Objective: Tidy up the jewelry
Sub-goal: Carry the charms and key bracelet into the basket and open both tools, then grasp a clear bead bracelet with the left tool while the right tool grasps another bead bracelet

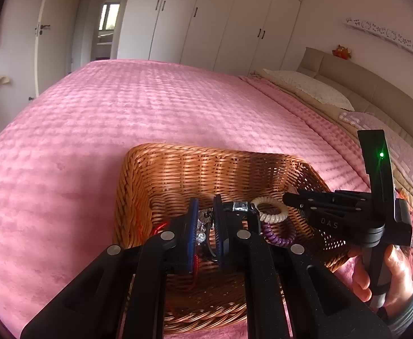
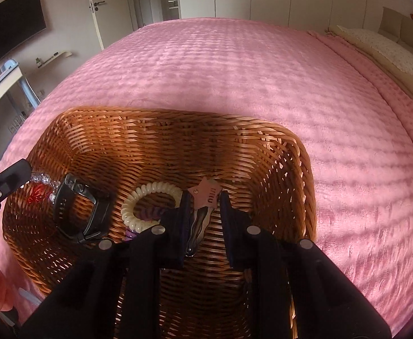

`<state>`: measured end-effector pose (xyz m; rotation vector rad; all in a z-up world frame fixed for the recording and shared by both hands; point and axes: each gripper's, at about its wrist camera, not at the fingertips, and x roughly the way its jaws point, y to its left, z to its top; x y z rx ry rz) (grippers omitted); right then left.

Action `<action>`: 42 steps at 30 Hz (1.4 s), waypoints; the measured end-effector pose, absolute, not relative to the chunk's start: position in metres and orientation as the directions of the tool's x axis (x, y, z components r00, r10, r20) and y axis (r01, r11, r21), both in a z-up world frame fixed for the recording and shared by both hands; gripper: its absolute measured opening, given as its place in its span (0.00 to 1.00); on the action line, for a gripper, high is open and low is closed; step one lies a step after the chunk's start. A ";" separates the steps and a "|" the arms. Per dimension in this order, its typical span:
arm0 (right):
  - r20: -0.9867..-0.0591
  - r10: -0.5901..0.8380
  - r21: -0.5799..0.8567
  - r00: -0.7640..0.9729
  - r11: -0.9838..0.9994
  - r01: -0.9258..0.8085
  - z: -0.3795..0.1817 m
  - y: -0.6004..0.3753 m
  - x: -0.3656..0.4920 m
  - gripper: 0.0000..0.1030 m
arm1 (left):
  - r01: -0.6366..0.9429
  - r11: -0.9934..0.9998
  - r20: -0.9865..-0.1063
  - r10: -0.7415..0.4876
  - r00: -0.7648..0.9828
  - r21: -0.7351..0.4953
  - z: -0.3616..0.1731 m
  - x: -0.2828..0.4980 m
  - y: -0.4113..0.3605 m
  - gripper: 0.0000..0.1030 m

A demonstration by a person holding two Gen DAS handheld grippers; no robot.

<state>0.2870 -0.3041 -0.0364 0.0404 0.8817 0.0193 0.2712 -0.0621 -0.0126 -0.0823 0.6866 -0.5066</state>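
Pink bedspread (image 2: 234, 79) covers the bed; white wardrobes (image 1: 206, 19) stand beyond. Wicker basket (image 2: 161, 135) holds a cream spiral band (image 2: 138, 197). Left gripper (image 1: 205, 223) pinches a clear bead bracelet (image 1: 202, 226); right gripper (image 2: 205, 212) clamps a star-tagged clip (image 2: 203, 197).

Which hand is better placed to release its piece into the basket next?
Right, probably. The right gripper holds the star-tagged piece over the middle of the basket floor; the left gripper, shut on the bead bracelet, sits by the left wall.
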 end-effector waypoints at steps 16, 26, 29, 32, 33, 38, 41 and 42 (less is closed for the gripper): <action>-0.814 0.088 0.085 0.574 0.996 -0.032 -0.041 -0.305 0.295 0.19 | 0.417 0.878 -0.609 -0.467 0.642 -0.234 -0.024 0.271 -0.062 0.09; -0.779 0.165 0.183 0.606 0.983 -0.032 -0.023 -0.314 0.272 0.37 | 0.445 0.851 -0.570 -0.520 0.637 -0.279 -0.009 0.257 -0.051 0.45; -0.742 0.184 0.203 0.645 0.978 -0.045 -0.006 -0.316 0.248 0.49 | 0.466 0.838 -0.540 -0.542 0.644 -0.284 0.004 0.240 -0.045 0.45; -0.715 0.184 0.188 0.674 0.980 -0.068 0.011 -0.313 0.219 0.49 | 0.484 0.829 -0.518 -0.555 0.651 -0.280 0.017 0.218 -0.039 0.45; -0.705 0.181 0.181 0.685 0.981 -0.072 0.016 -0.312 0.209 0.49 | 0.490 0.826 -0.511 -0.560 0.652 -0.280 0.021 0.210 -0.036 0.45; -0.670 0.183 0.173 0.719 0.981 -0.088 0.029 -0.310 0.159 0.49 | 0.506 0.818 -0.500 -0.570 0.652 -0.274 0.029 0.170 -0.023 0.45; -0.667 0.157 0.141 0.728 0.986 -0.083 0.025 -0.306 0.135 0.49 | 0.503 0.822 -0.510 -0.563 0.651 -0.266 0.027 0.149 -0.017 0.45; -0.667 0.146 0.126 0.730 0.989 -0.082 0.022 -0.304 0.128 0.49 | 0.498 0.826 -0.517 -0.557 0.650 -0.264 0.024 0.143 -0.015 0.45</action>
